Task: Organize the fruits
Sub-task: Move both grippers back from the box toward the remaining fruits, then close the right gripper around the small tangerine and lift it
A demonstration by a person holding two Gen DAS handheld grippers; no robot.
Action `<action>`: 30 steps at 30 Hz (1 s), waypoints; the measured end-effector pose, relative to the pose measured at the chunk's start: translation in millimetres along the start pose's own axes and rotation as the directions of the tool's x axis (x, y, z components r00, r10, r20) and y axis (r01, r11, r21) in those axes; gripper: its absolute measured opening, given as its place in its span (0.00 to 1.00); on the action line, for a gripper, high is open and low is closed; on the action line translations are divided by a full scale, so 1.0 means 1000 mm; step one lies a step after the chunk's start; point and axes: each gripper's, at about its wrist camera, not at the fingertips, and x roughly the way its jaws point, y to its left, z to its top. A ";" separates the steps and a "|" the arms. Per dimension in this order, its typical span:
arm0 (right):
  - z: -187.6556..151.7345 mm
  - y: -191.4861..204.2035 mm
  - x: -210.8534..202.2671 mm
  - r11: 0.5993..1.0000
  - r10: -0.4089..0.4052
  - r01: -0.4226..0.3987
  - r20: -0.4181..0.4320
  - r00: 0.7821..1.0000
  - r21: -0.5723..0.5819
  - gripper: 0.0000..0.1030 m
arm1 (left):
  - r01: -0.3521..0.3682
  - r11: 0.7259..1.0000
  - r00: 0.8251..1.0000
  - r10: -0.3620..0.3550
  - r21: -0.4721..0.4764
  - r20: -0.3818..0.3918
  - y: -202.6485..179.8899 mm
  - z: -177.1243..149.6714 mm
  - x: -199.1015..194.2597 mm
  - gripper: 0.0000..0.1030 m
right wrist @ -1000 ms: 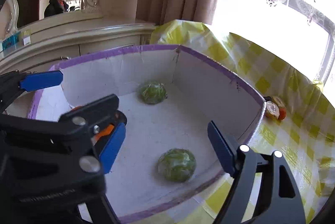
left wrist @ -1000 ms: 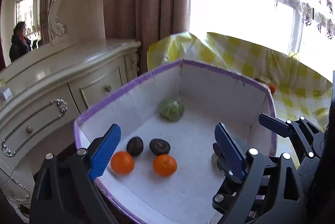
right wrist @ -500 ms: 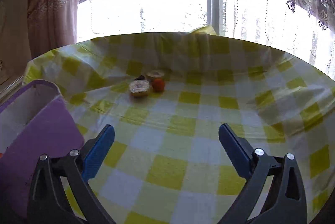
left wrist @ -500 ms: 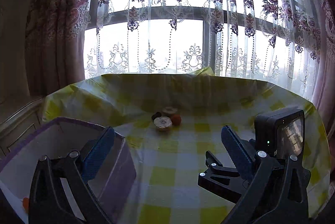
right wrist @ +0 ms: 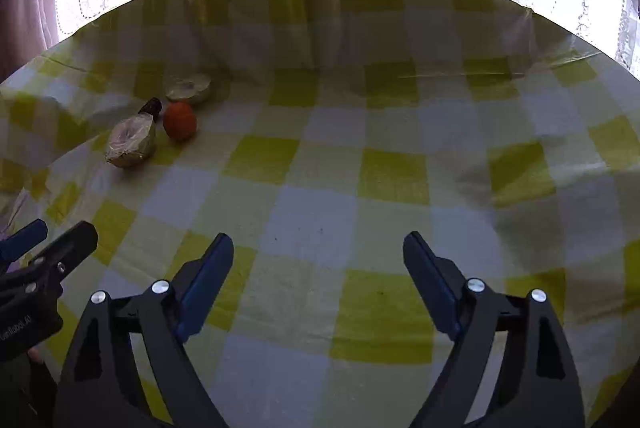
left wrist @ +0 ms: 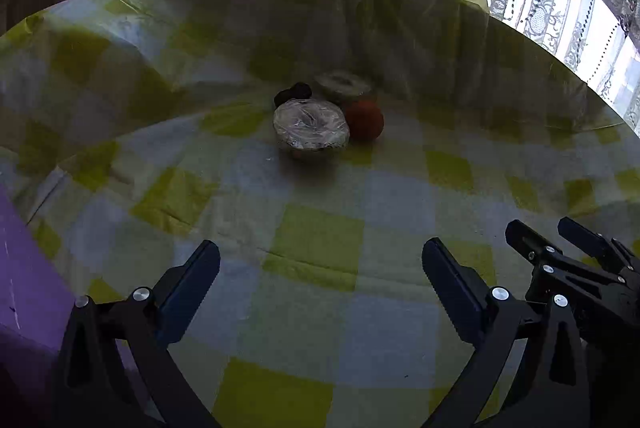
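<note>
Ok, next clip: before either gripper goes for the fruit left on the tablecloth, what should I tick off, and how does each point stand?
1. Left gripper empty, jaws apart: ok.
2. Right gripper empty, jaws apart: ok.
3. Targets in view: ok. A wrapped fruit half, a second wrapped half behind it, an orange fruit and a small dark fruit sit clustered on the checked tablecloth.
4. Room to grip one piece alone: not ok; the pieces look pressed together.
5. Cloth flat under the cluster: cannot tell; it wrinkles nearby.
6. Purple box within reach: cannot tell; only an edge shows.
</note>
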 end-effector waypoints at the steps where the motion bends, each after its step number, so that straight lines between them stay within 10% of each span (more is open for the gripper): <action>1: 0.008 0.006 0.008 0.999 0.023 -0.023 -0.005 1.000 -0.023 0.78 | 0.022 1.000 1.000 -0.023 -0.010 -0.002 0.003 0.000 0.000 0.95; 13: 0.080 0.076 0.087 0.900 0.351 -0.377 -0.150 0.924 -0.220 0.59 | 0.051 0.998 0.998 -0.052 -0.038 -0.025 0.006 -0.006 0.006 0.95; 25: 0.095 0.107 0.106 0.897 0.286 -0.325 -0.166 0.944 -0.301 0.34 | 0.066 0.994 0.996 -0.071 -0.081 -0.055 0.011 -0.005 0.012 0.95; 30: 0.072 0.047 0.073 0.961 0.246 -0.257 -0.106 0.964 -0.104 0.33 | 0.066 0.995 0.996 -0.071 -0.081 -0.061 0.013 -0.003 0.015 0.95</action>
